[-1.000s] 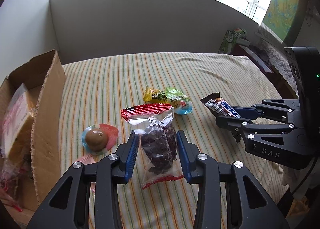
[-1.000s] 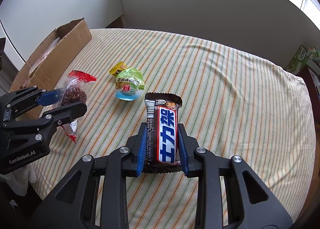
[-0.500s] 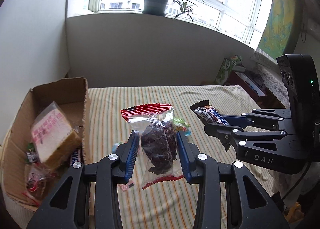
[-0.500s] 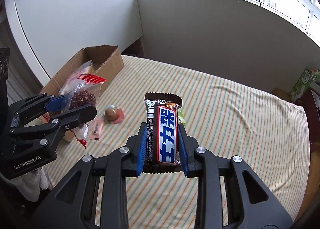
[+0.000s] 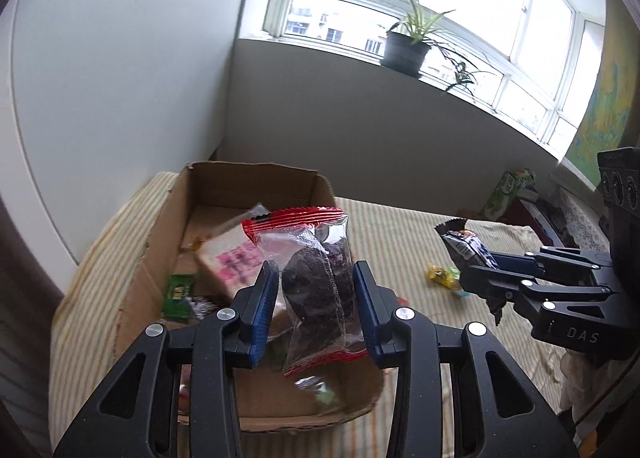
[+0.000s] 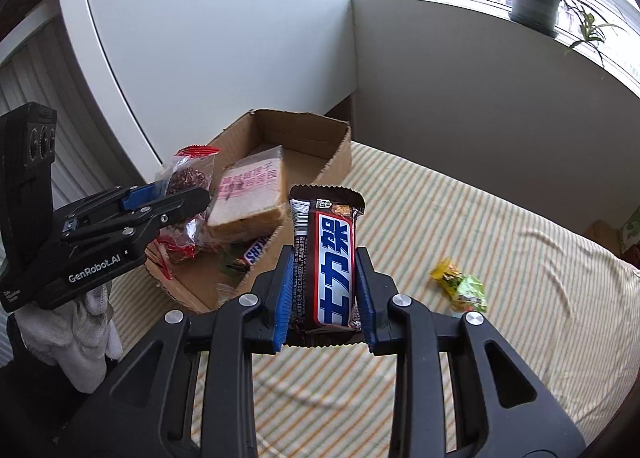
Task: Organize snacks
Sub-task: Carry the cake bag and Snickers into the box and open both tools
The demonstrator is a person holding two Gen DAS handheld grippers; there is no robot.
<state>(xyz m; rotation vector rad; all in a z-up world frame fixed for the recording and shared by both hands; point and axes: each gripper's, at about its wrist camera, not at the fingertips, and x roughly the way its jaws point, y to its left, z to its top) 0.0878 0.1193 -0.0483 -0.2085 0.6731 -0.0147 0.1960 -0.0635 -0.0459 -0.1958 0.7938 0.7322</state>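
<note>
The left gripper (image 5: 316, 308) has its fingers clamped on the clear, red-edged bag of dark dried fruit (image 5: 316, 286), which hangs upright between the blue pads above the open cardboard box (image 5: 256, 182). Below and beyond the fingers the box holds a wrapped sandwich (image 5: 232, 258), a green packet (image 5: 178, 294) and other wrappers. To do this step well, I judge the bag should be carried a little further past the near wall, lowered toward a free patch beside the sandwich, and only then released, so the light film does not catch on the rim.

To the right, the right gripper (image 6: 322, 294) grips a chocolate bar (image 6: 326, 258) by its long sides, the bar standing upright, its top end well ahead of the fingertips. It hovers over the striped bed (image 6: 480, 226), just right of the box, level and pointing forward. Further right of those fingers, a yellow-and-green candy packet (image 6: 460, 284) lies on the bed, not yet collected.
</note>
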